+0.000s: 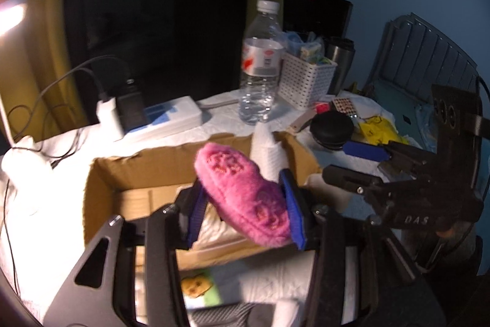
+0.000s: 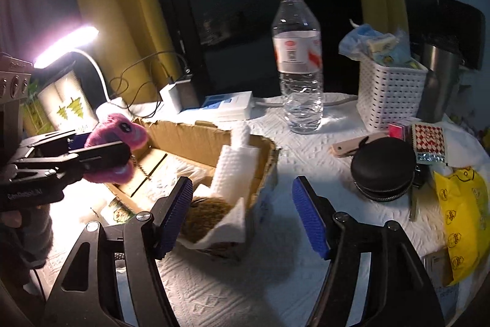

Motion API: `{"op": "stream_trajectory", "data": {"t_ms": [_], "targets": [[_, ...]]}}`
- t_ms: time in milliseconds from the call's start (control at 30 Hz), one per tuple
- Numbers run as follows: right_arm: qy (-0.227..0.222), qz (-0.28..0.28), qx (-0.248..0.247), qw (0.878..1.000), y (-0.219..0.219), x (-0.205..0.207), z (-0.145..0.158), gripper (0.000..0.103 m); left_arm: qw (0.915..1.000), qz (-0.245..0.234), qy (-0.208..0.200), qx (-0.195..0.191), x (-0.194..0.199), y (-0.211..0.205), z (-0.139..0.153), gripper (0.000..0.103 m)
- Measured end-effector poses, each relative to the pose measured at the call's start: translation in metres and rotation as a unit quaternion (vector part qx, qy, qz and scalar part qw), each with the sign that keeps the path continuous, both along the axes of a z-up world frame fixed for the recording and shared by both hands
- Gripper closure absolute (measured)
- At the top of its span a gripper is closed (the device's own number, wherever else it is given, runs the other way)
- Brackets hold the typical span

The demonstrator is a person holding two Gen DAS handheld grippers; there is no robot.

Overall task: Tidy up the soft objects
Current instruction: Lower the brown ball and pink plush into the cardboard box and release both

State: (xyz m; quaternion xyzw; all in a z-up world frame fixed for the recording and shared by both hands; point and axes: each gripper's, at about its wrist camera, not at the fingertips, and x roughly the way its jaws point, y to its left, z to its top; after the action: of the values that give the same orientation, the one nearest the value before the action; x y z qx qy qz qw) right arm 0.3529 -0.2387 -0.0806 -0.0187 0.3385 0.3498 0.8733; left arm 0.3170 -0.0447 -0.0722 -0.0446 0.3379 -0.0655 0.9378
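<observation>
My left gripper [image 1: 245, 204] is shut on a pink plush toy [image 1: 242, 192] and holds it above an open cardboard box [image 1: 128, 173]. The right wrist view shows the same toy [image 2: 122, 131] in the left gripper [image 2: 104, 155] over the box's left end [image 2: 190, 140]. My right gripper [image 2: 242, 213] is open and empty, low over the box's near right corner; it also shows in the left wrist view [image 1: 346, 164]. In the box lie white paper towel [image 2: 235, 170] and a brown fuzzy thing [image 2: 208, 216].
A water bottle [image 2: 298, 57], white basket [image 2: 389, 94], steel cup [image 2: 438, 81], round black case [image 2: 382, 167] and yellow bag [image 2: 465, 219] stand on the white-covered table [image 2: 245, 290]. A lit lamp [image 2: 65, 45], charger and cables [image 2: 177, 91] are at the back left.
</observation>
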Motion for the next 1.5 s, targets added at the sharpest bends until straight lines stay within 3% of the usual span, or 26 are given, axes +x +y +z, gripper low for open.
{"op": "stream_trajectory", "data": {"t_ms": [233,333,367,467,500,800,1500], "targets": [[0.001,-0.008,0.021,1.0,-0.018,0.008,0.0,0.032,0.9992,-0.038,0.001,-0.012,0.029,-0.03,-0.005,0.054],[0.0,-0.017,0.027,1.0,-0.026,0.009,0.003,0.032,0.999,-0.041,0.009,-0.016,0.042,-0.036,-0.011,0.049],[-0.001,-0.02,0.028,0.999,-0.029,0.009,0.004,0.032,0.9991,-0.038,0.012,-0.016,0.046,-0.037,-0.013,0.045],[-0.002,-0.033,0.027,0.999,-0.037,0.011,0.005,0.032,0.9991,-0.033,0.022,-0.014,0.051,-0.037,-0.018,0.022],[-0.001,-0.037,0.026,0.999,-0.039,0.012,0.004,0.032,0.9992,-0.032,0.023,-0.012,0.05,-0.036,-0.018,0.019],[-0.011,-0.038,0.011,0.999,-0.029,-0.001,0.012,0.032,1.0,-0.003,0.002,-0.007,0.02,-0.008,-0.001,0.017],[-0.035,-0.006,-0.016,0.999,0.024,-0.102,0.047,0.032,0.9987,0.015,-0.038,-0.029,-0.092,0.045,0.025,0.017]]}}
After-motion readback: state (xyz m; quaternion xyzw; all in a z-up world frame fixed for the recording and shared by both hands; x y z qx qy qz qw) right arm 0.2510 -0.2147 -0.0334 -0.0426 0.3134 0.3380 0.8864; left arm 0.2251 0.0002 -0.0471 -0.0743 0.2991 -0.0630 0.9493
